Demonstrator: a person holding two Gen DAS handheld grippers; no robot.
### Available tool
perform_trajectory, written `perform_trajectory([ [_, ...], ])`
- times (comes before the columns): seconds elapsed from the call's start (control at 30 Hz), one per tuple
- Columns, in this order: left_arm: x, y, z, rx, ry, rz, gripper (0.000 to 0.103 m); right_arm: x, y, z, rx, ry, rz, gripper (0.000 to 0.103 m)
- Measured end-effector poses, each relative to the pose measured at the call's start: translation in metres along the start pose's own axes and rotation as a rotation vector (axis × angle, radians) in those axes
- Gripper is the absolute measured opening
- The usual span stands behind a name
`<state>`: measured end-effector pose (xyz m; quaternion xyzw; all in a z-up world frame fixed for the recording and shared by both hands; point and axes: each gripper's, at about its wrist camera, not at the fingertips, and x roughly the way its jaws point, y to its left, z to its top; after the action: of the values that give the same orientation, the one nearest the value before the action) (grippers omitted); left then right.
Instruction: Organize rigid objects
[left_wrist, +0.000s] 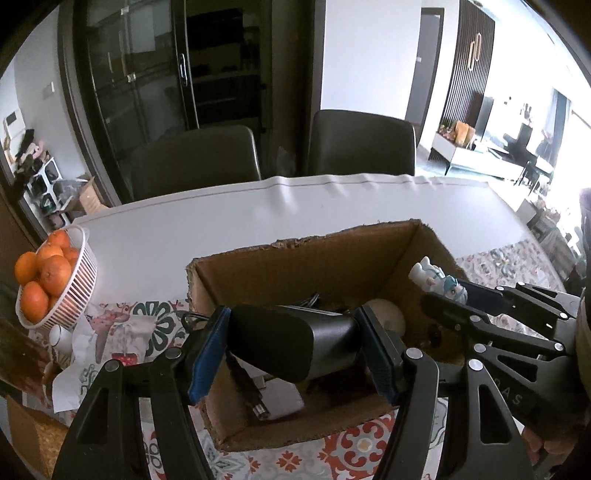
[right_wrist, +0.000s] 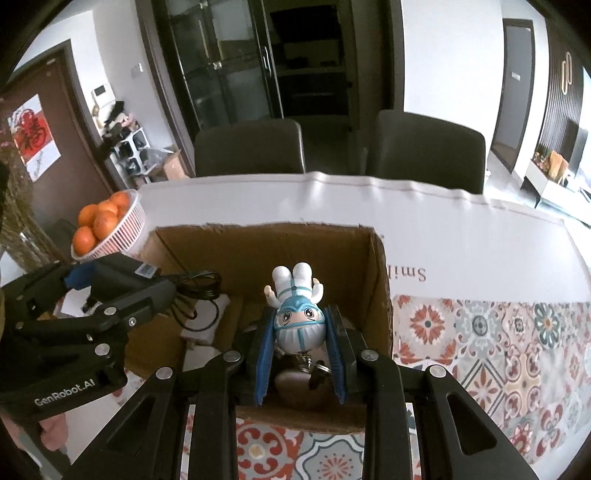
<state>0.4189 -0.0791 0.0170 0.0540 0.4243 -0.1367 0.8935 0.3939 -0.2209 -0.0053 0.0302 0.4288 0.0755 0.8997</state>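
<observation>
An open cardboard box stands on the table in front of both grippers. My left gripper is shut on a black power adapter and holds it over the box; its cable hangs inside. The adapter also shows at the left of the right wrist view. My right gripper is shut on a small white-and-blue figurine keychain, held upside down over the box. The figurine also shows in the left wrist view. A white plug block and a round pale object lie in the box.
A white basket of oranges stands at the left on the table. A patterned cloth covers the near table, a white sheet the far part. Two dark chairs stand behind. Crumpled paper lies left of the box.
</observation>
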Motion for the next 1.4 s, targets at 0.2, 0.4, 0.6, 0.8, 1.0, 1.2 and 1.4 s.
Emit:
perform_trajectory([
  [0.2,0.009,-0.006,0.000,0.007,0.043,0.011,0.067,0.009,-0.009,-0.004,0.030,0.031,0.009,0.031],
  [0.4,-0.006,-0.010,-0.001,0.028,0.011,0.030,0.069,-0.001,-0.011,-0.006,0.044,0.018,-0.004,0.032],
  [0.6,-0.038,-0.014,-0.007,0.054,-0.056,0.092,0.073,-0.025,-0.008,-0.013,0.062,-0.029,-0.015,0.035],
  [0.8,-0.074,-0.017,-0.022,0.050,-0.128,0.136,0.082,-0.060,-0.003,-0.026,0.109,-0.096,-0.073,0.035],
  [1.0,-0.109,-0.017,-0.042,0.032,-0.192,0.162,0.086,-0.098,0.011,-0.043,0.101,-0.151,-0.106,0.035],
  [1.2,-0.141,-0.017,-0.066,0.000,-0.240,0.172,0.091,-0.132,0.029,-0.062,0.065,-0.207,-0.111,0.035],
  [1.4,-0.169,-0.017,-0.093,-0.027,-0.277,0.188,0.096,-0.161,0.045,-0.083,0.031,-0.269,-0.126,0.041],
])
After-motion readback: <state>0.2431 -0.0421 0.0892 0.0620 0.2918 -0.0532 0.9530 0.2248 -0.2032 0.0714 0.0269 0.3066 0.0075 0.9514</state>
